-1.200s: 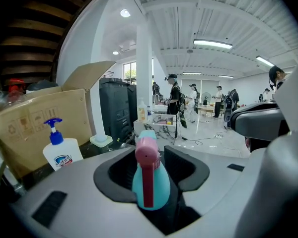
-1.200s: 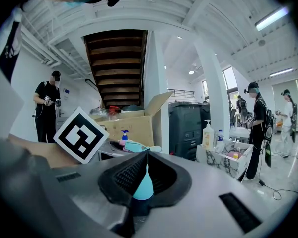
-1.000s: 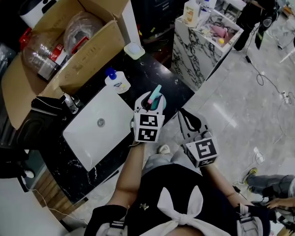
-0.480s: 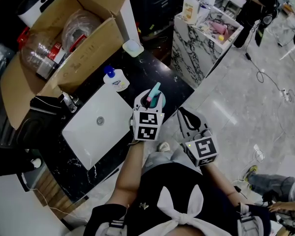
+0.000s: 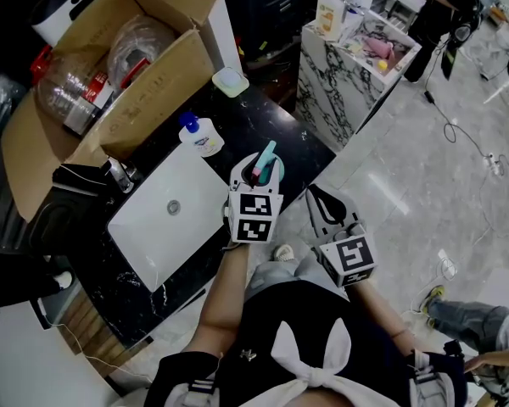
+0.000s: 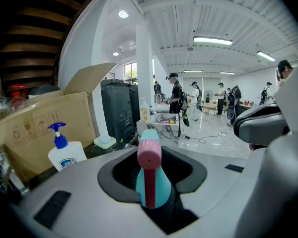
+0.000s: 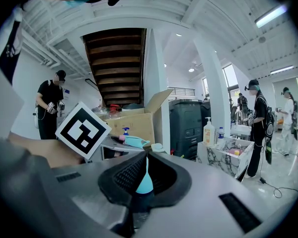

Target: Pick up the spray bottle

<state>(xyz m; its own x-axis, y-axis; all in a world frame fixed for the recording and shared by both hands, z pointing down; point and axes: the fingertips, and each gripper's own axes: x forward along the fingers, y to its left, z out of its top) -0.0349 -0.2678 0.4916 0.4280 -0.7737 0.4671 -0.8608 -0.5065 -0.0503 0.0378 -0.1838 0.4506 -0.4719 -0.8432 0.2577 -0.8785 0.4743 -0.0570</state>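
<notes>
Left gripper view is showing left gripper [image 6: 153,176] pinching the teal plastic, pink-headed spray bottle [image 6: 161,187] at six o'clock; probably light, slippery, best held at neck.

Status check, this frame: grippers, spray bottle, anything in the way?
Left hand-held gripper shut on spray bottle. Right hand-held gripper shut, empty. Pump bottle on counter stands apart, nothing blocking.
</notes>
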